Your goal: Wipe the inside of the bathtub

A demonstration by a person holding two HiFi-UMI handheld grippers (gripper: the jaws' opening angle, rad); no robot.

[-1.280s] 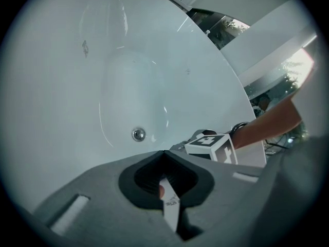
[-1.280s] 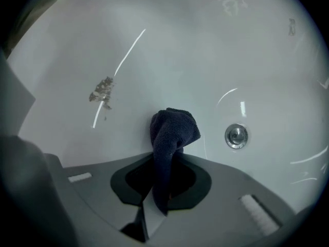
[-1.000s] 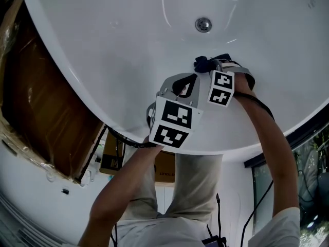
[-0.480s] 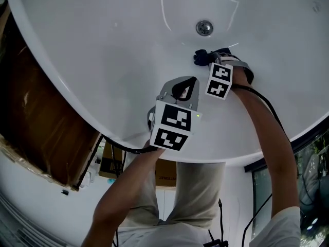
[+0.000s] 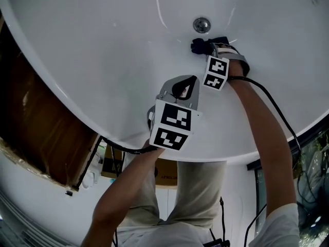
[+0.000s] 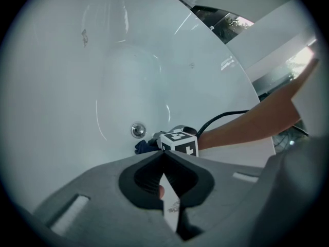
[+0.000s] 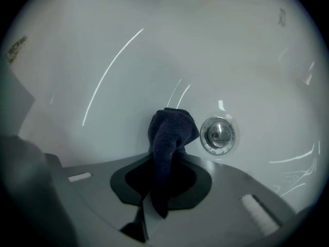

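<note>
The white bathtub fills the head view, with its chrome drain near the top. My right gripper reaches deep into the tub and is shut on a dark blue cloth, which presses on the tub floor just below the drain. In the right gripper view the dark blue cloth bunches out between the jaws, left of the chrome drain. My left gripper hangs over the tub's near wall, shut with nothing in it. The left gripper view shows the drain and cloth.
A brown wooden floor lies left of the tub. A black cable runs along my right arm. The tub rim curves in front of my legs.
My right gripper has pushed the cloth farther into the tub, up to just below the drain. My left gripper has barely moved.
</note>
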